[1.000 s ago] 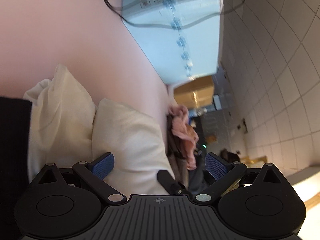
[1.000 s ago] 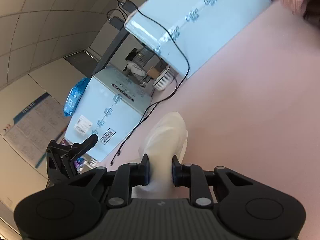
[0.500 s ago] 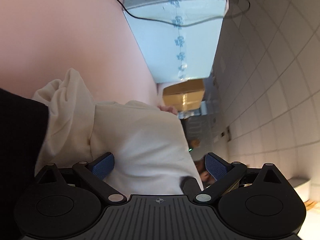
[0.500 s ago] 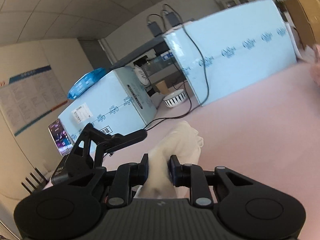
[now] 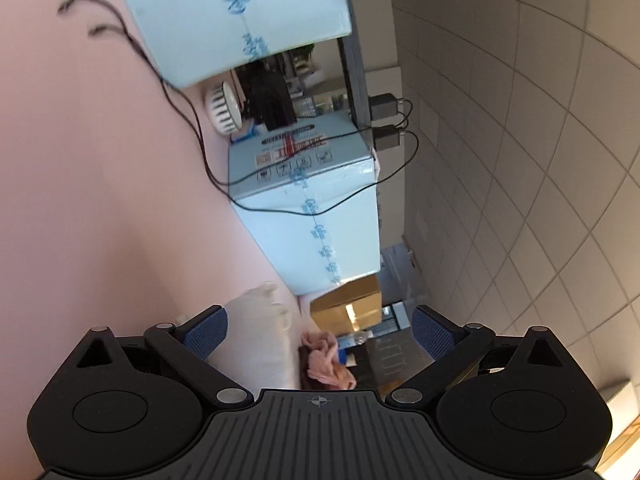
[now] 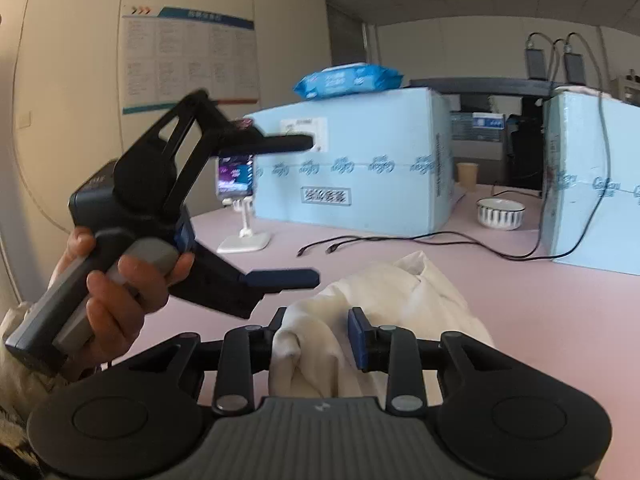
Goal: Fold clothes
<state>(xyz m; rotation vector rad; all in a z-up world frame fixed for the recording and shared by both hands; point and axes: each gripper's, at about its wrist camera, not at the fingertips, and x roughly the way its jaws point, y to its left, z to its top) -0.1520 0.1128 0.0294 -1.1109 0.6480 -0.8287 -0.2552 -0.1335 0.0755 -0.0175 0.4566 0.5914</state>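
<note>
Garment: the cream garment (image 6: 400, 300) lies bunched on the pink bench (image 6: 540, 320), one fold rising at 6 o'clock in the right wrist view, between your right tongs (image 6: 316, 338).
Right tongs: the jaws are opening; cloth sits between them, but the 3 o'clock pad stands clear of it, so you are letting go rather than gripping.
Left tongs: your left tongs (image 5: 318, 334) stand wide apart and empty, with the garment's edge (image 5: 260, 340) just beside the 9 o'clock pad.
Step in hand: release, by my reading. Let the fold drop flat before you pull away, and lift straight off so the pads do not drag the cloth.
Next grasp: choose a clean edge or corner, not the bunched middle.
Watch: the black cables (image 6: 400, 240) at 12 o'clock near the garment.
Hidden: the garment's near part is cut off behind the right tongs' body; sleeves, collar and fold lines cannot be made out.
Blur: both views are smeared.
</note>
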